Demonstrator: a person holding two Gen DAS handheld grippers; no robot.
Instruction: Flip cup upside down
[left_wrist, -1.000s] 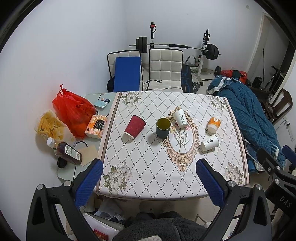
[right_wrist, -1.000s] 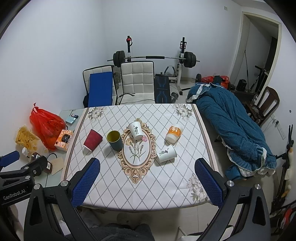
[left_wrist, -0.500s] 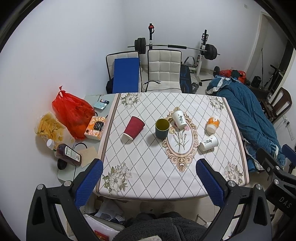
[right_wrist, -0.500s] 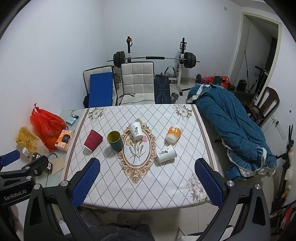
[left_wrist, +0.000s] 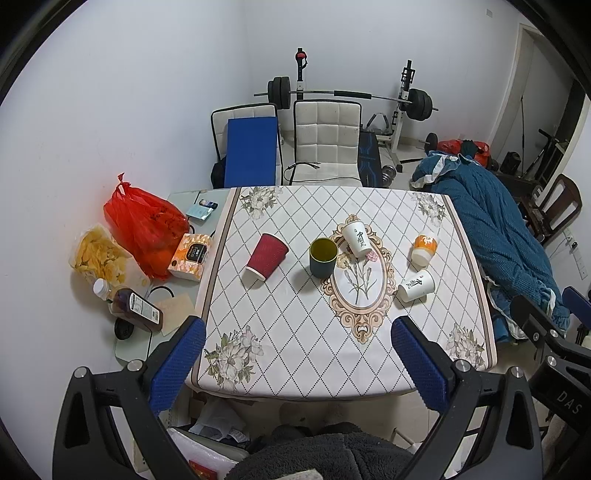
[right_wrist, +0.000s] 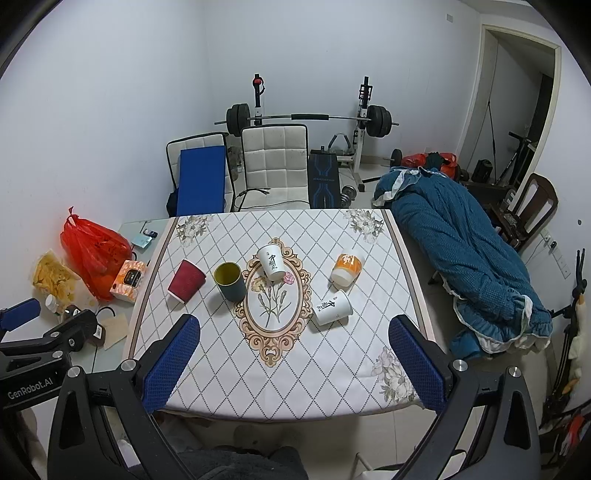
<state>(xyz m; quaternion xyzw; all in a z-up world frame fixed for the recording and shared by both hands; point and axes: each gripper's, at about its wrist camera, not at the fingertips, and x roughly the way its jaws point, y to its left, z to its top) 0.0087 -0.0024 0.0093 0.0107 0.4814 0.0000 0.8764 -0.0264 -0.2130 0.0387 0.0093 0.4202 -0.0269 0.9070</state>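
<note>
Several cups stand or lie on the patterned tablecloth (left_wrist: 295, 332) (right_wrist: 295, 369). A dark green cup (left_wrist: 323, 257) (right_wrist: 229, 281) stands upright, mouth up. A red paper cup (left_wrist: 266, 255) (right_wrist: 186, 281) lies tilted. A white cup (left_wrist: 355, 235) (right_wrist: 270, 261) near the oval motif is mouth-down. An orange-and-white cup (left_wrist: 424, 249) (right_wrist: 347, 268) and another white cup (left_wrist: 416, 285) (right_wrist: 332, 307) lie on their sides at the right. My left gripper (left_wrist: 297, 360) and right gripper (right_wrist: 294, 356) are both open and empty, held above the table's near edge.
A red bag (left_wrist: 142, 229), tissue box (left_wrist: 191, 256), snack bag and bottle (left_wrist: 135, 308) sit on a side table at the left. Two chairs (left_wrist: 327, 144) and a barbell rack stand behind the table. A blue blanket (left_wrist: 498, 236) lies at the right.
Both views have shifted very slightly; the cups have not moved and both grippers stay open.
</note>
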